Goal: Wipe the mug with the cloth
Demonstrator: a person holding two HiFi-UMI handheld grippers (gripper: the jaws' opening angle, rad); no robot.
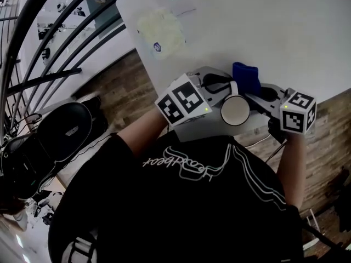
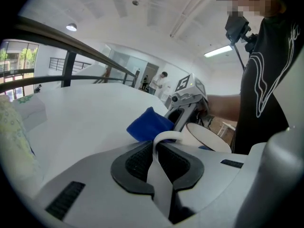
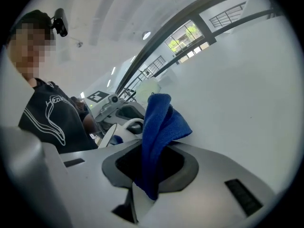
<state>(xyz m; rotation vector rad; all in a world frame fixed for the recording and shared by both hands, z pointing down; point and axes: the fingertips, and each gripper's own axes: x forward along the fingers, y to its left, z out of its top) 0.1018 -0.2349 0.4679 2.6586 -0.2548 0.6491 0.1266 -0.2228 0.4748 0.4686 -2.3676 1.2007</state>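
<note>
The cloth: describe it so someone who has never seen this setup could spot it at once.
Start at the white table's near edge, where the two grippers meet. The left gripper is shut on the white mug's handle. Just beyond the mug, the cloth sticks up from the right gripper's shut jaws. It is the only deep-blue, soft, folded thing there.

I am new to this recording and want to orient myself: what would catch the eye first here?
The blue cloth stands out most, pinched in the right tongs above the white table. Beside it, the left tongs grip the white mug by its handle, near the table's edge.
</note>
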